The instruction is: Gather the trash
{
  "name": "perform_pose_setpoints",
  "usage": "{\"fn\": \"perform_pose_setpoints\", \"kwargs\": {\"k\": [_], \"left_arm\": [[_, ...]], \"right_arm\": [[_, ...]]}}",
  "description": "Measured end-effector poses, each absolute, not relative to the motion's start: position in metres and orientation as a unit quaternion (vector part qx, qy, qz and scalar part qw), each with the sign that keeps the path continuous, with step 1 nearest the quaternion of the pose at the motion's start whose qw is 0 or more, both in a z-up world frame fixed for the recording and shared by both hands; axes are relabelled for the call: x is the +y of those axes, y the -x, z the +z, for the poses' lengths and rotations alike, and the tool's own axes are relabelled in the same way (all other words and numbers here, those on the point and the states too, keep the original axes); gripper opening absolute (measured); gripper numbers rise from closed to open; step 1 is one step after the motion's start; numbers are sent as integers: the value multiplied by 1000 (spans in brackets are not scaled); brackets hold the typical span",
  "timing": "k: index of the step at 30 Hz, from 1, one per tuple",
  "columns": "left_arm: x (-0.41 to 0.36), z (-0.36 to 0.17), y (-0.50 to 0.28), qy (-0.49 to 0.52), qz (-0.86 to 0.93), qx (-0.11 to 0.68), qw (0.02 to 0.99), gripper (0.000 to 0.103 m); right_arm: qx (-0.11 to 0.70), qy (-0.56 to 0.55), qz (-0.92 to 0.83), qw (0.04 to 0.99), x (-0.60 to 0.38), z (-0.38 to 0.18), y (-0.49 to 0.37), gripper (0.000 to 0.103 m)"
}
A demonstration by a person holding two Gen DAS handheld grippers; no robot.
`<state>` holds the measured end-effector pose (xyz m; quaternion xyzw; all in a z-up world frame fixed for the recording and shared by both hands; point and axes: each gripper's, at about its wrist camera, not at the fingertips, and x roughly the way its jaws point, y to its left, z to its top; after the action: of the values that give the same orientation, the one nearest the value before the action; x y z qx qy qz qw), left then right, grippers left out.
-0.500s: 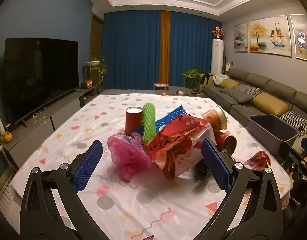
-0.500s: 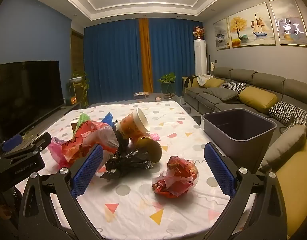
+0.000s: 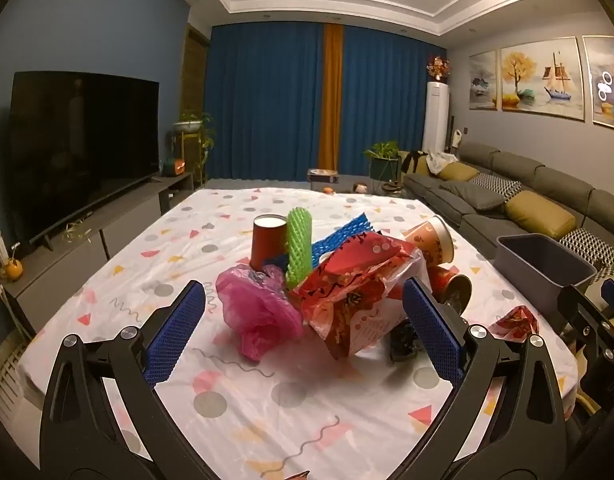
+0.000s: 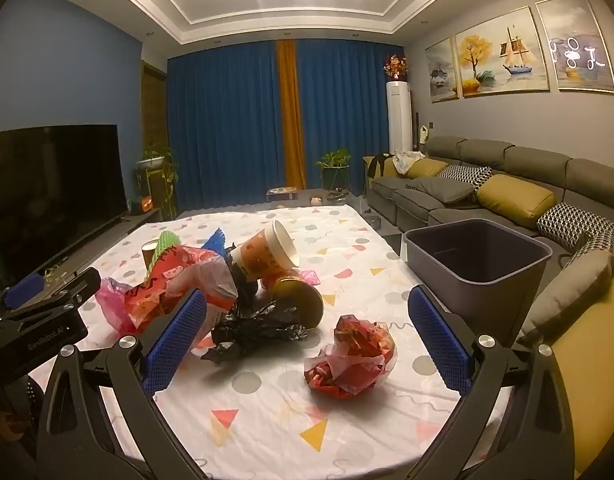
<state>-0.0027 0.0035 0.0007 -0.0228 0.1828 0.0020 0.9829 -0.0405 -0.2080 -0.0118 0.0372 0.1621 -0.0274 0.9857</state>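
Observation:
A heap of trash lies mid-table: a pink plastic bag, a red printed bag, a green foam net, a blue foam net, a red cup, a tipped paper cup, a gold-rimmed can, a black crumpled bag. A red crumpled wrapper lies apart, nearer the right. My left gripper is open, short of the pink and red bags. My right gripper is open, short of the crumpled wrapper. Nothing sits between either pair of fingers.
A grey bin stands off the table's right edge, beside a grey sofa with cushions. A television on a low cabinet runs along the left. The patterned tablecloth reaches the near edge.
Both views sit slightly higher in frame; the trash and the grippers' openings look the same as before.

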Motion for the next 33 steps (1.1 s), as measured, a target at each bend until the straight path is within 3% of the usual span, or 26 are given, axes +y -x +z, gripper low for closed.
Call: {"fn": "perform_pose_setpoints", "kwargs": {"k": [33], "left_arm": [[4, 1, 6, 25, 4, 182, 983, 97]], "right_arm": [[154, -39, -27, 987, -208, -13, 40, 98]]}}
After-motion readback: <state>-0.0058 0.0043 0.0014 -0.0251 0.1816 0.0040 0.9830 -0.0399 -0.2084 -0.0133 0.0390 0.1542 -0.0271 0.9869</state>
